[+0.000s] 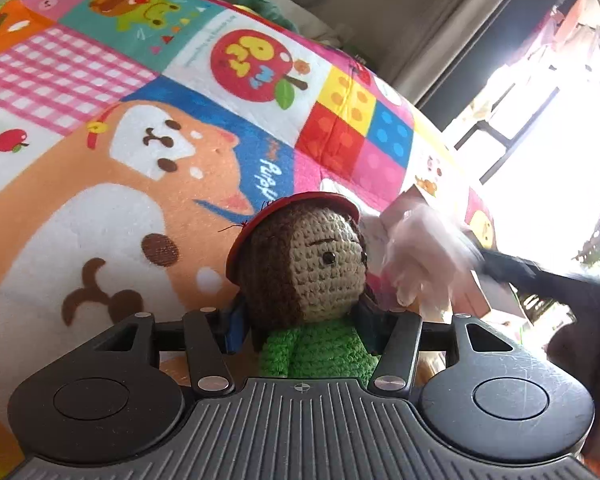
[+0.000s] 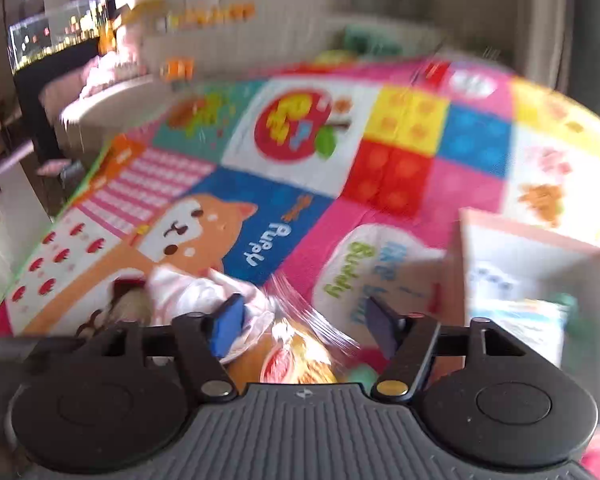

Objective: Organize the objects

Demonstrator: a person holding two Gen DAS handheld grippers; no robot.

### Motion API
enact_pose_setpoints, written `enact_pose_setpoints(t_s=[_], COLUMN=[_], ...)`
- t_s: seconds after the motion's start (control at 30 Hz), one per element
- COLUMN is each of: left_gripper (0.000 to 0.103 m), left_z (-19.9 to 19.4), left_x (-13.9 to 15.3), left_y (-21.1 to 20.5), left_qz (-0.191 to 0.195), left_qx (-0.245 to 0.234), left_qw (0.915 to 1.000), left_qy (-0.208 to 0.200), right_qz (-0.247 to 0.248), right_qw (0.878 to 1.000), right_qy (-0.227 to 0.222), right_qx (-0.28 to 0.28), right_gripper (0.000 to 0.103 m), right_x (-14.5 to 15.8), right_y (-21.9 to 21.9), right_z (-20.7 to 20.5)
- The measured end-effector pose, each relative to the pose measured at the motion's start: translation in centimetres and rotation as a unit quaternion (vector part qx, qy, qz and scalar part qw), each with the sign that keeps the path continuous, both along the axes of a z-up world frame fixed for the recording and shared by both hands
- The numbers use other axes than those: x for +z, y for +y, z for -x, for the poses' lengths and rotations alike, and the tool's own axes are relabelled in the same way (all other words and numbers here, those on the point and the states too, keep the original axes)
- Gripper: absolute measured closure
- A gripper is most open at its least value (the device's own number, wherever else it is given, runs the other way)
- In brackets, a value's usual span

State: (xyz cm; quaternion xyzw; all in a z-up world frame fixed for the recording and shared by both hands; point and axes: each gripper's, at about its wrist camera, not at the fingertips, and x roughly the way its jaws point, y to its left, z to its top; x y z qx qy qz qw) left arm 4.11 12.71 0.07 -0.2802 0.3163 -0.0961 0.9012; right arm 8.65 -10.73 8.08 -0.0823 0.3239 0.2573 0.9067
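The left gripper (image 1: 306,332) grips a crochet doll (image 1: 308,276) at the neck over the mat (image 1: 140,128); soft and light, the body holds best. The right gripper (image 2: 304,328) gapes over a crinkly packet (image 2: 300,344).

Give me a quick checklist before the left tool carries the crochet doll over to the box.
1. Left tool shut on the crochet doll: ok, both fingers press its neck.
2. Doll upright in the grip: ok, head up, red hat on.
3. Right tool free: cannot tell, a wrapped snack packet shows between its spread fingers; the view is blurred.
4. Box open: ok, items already lie inside.
5. Path to the box clear: not ok, a gloved hand is right beside the doll.
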Motion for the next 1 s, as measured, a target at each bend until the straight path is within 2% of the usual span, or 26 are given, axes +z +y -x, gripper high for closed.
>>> enact_pose_setpoints(t_s=[0.1,0.23,0.33,0.43,0.5,0.67,0.8,0.9,1.0], left_gripper=[0.045,0.045,0.045,0.045,0.045,0.045,0.045,0.045,0.045], left_z=[0.7,2.3,3.1,3.5,3.4,4.8,6.8,7.7,8.7], left_x=[0.5,1.3,2.0,2.9,3.3,4.6,4.8,4.3,3.7], left_y=[0.0,1.2,2.2,2.3,1.7,0.0,-1.4,-2.3,-3.3], left_qz=[-0.009,-0.027,-0.03,-0.033,-0.036,-0.057,-0.074,-0.077,-0.1], left_qx=[0.017,0.059,0.086,0.087,0.076,0.034,-0.025,-0.063,-0.092], left_qw=[0.9998,0.9979,0.9958,0.9957,0.9964,0.9975,0.9967,0.9951,0.9908], left_qy=[-0.008,-0.005,-0.002,-0.008,-0.012,-0.025,-0.022,-0.002,0.009], right_qz=[0.018,0.032,-0.019,-0.066,-0.087,-0.057,-0.015,-0.012,-0.032], right_qw=[0.999,0.998,0.995,0.992,0.99,0.997,1.0,0.999,0.997], right_qy=[-0.017,0.018,0.064,0.092,0.105,0.06,0.006,0.001,-0.023], right_qx=[-0.019,-0.051,-0.076,-0.062,-0.034,0.005,-0.022,-0.045,-0.062], right_gripper=[0.027,0.027,0.027,0.027,0.026,0.03,0.03,0.031,0.031], right_x=[-0.9,-3.9,-5.4,-6.0,-6.6,-6.6,-6.3,-6.3,-4.8], right_y=[-2.8,-6.1,-8.0,-7.5,-6.2,-3.0,-2.4,-2.7,-4.6], right_z=[3.4,5.3,5.4,5.8,6.7,9.2,10.0,9.0,8.2])
